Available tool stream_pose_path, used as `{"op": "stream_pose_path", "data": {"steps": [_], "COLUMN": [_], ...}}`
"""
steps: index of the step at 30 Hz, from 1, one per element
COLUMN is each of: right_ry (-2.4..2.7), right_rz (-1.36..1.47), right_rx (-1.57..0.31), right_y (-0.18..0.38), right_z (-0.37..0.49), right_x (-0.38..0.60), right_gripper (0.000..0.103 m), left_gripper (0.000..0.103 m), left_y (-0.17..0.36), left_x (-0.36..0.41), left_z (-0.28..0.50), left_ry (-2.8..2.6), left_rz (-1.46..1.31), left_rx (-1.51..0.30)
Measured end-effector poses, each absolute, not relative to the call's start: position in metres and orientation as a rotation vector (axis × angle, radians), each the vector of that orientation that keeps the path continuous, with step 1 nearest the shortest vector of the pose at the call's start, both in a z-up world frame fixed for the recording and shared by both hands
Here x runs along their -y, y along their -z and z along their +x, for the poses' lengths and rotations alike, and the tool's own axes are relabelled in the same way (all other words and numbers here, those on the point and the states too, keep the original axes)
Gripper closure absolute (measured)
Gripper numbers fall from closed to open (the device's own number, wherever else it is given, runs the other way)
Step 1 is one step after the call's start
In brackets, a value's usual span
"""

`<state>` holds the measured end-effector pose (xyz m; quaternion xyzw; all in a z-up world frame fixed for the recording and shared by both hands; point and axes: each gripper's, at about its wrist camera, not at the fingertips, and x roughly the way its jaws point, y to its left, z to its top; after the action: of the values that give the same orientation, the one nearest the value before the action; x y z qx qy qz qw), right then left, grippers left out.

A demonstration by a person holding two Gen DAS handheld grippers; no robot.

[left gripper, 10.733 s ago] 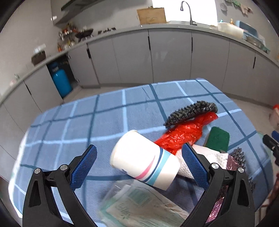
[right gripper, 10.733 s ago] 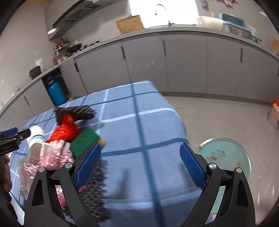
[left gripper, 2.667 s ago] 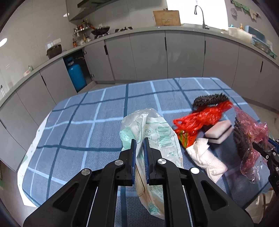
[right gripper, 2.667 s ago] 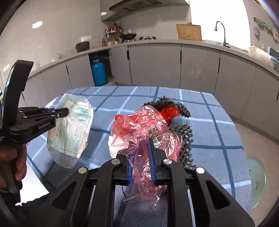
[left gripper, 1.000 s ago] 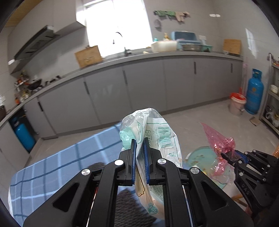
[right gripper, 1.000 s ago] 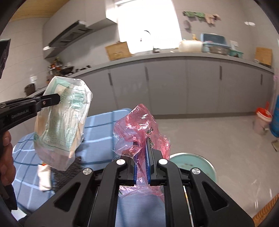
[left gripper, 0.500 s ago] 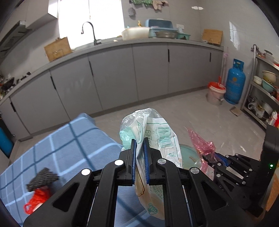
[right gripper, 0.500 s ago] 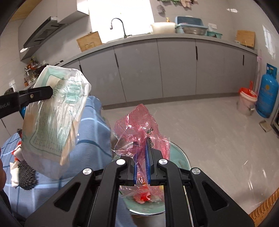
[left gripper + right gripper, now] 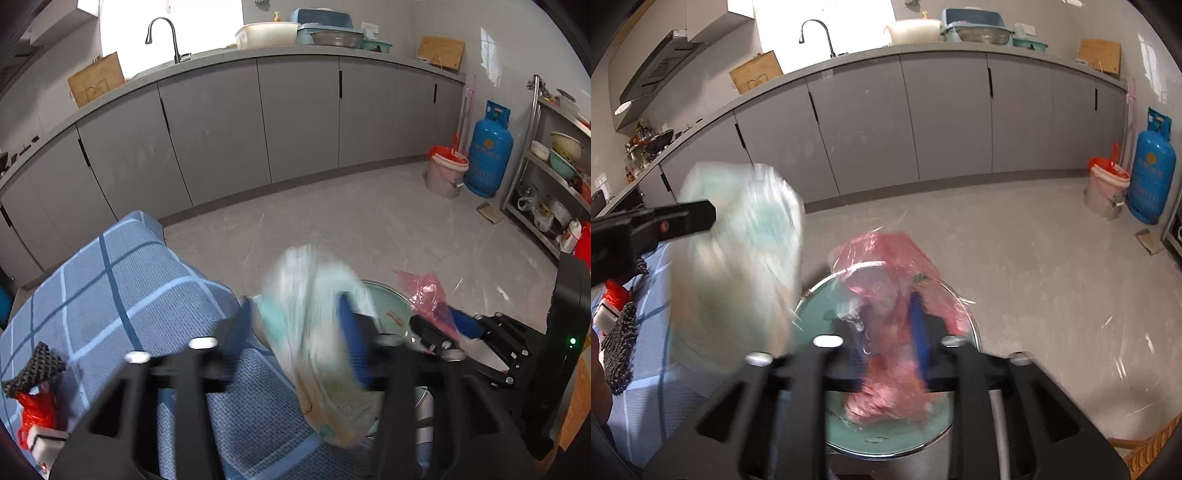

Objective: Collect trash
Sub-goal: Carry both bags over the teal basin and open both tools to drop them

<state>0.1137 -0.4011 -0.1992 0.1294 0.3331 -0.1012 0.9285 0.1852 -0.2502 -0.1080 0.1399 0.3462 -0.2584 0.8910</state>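
Observation:
My left gripper hangs over the edge of the table, its jaws opening. A white-and-green plastic bag sits blurred and loose between them. Just to its right, my right gripper is over the round teal bin on the floor, and its jaws are opening too. A crumpled pink plastic bag hangs blurred between them, above the bin's mouth. In the right wrist view the white-and-green bag and the left gripper's finger show at left. The left wrist view shows the pink bag and the bin.
The table with its blue checked cloth lies to the left, with a black scourer and a red bag on it. A bucket and a blue gas cylinder stand by the grey cabinets, with a metal shelf at far right.
Both grippers have sunk towards the bin and their jaws have parted from shut. Both bags now blur as they come loose.

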Motion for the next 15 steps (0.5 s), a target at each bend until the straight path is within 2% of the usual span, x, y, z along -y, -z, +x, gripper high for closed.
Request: {"op": "stream_pose_path", "data": {"steps": [3,4,6,8,9,13,15], "right_ry": [0.22,0.221,0.223,0.213,0.207,0.203,0.202], "right_rz": [0.273,0.276,0.279,0.293,0.292,0.291,0.29], "right_rx": [-0.696,-0.699,-0.696,-0.695,-0.697,-0.684,-0.675], "right_y": [0.203,0.203,0.203,0.202,0.202,0.198,0.194], "right_z": [0.115,0.115,0.114,0.113,0.114,0.113,0.112], "right_x": [0.406,0.406,0.408,0.409,0.408,0.406,0.404], "right_gripper": [0.062,0.059,0.049,0.044,0.044,0.043,0.041], "left_gripper": [0.044,0.043,0.031,0.026,0.023,0.022,0.018], "left_y": [0.111,0.11,0.108,0.105,0.104,0.097,0.092], "left_x": [0.249,0.248,0.244,0.238,0.236,0.221,0.212], "left_z": [0.187,0.187,0.187,0.186,0.187,0.187,0.189], "left_ry": [0.525,0.521,0.504,0.491,0.487,0.451,0.432], "left_rz": [0.299,0.298,0.3,0.284,0.278,0.268,0.258], "left_rx": [-0.73,-0.729,-0.717,-0.71,-0.712,-0.699,-0.694]}}
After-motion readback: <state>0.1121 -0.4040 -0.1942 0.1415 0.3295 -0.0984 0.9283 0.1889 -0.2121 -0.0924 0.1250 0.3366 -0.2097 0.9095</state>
